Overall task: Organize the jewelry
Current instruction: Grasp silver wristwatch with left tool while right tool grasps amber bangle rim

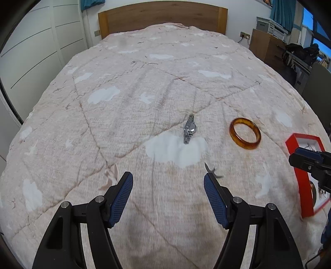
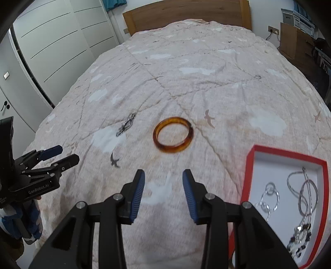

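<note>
A silver metal watch (image 1: 190, 130) lies on the pink bedcover, just beyond my left gripper (image 1: 168, 182), which is open and empty. An amber bangle (image 1: 245, 133) rests to the watch's right. In the right wrist view the bangle (image 2: 173, 135) lies straight ahead of my right gripper (image 2: 163, 178), whose jaws stand apart with nothing between them. The watch (image 2: 125, 125) shows blurred at the left there. A red-rimmed box (image 2: 254, 157) with a white inside sits at the right and holds silver chains (image 2: 304, 192) and rings. The same box (image 1: 301, 180) appears at the right edge of the left wrist view.
The bedcover (image 1: 124, 115) spreads wide around the jewelry up to a wooden headboard (image 1: 161, 14). White wardrobe doors (image 2: 58, 41) line the left side. A wooden dresser (image 1: 266, 45) stands at the far right. The other gripper (image 2: 51, 159) shows at the left edge of the right wrist view.
</note>
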Available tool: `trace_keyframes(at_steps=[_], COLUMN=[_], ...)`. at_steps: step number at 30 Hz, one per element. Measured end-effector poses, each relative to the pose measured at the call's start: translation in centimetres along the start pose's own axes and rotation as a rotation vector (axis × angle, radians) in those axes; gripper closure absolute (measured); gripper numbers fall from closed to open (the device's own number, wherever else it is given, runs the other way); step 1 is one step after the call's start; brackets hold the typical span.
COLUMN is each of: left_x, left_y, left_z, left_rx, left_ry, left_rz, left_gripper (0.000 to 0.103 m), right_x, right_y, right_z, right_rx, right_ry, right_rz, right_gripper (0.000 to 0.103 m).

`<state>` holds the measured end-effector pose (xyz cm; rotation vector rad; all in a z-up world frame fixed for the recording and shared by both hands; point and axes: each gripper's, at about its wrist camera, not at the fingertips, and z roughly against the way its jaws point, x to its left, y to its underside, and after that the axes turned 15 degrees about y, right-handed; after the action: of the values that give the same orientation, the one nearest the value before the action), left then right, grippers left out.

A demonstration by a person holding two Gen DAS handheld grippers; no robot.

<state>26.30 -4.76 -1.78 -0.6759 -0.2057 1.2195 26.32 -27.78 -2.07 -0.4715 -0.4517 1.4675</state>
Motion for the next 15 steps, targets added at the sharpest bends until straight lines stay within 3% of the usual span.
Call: trace_keyframes(at_steps=[15], left_x=[2.2], left_y=[-4.8], left_z=[-3.5], left_rx=[-0.059], left_ry=[0.030], left_rz=[0.052], left_gripper=[0.033], right_x=[-1.2], right_y=[-4.9], right_z=[-3.5], right_rx=[-0.038], right_ry=[0.010], right_rz=[-0.060], right_gripper=[0.067])
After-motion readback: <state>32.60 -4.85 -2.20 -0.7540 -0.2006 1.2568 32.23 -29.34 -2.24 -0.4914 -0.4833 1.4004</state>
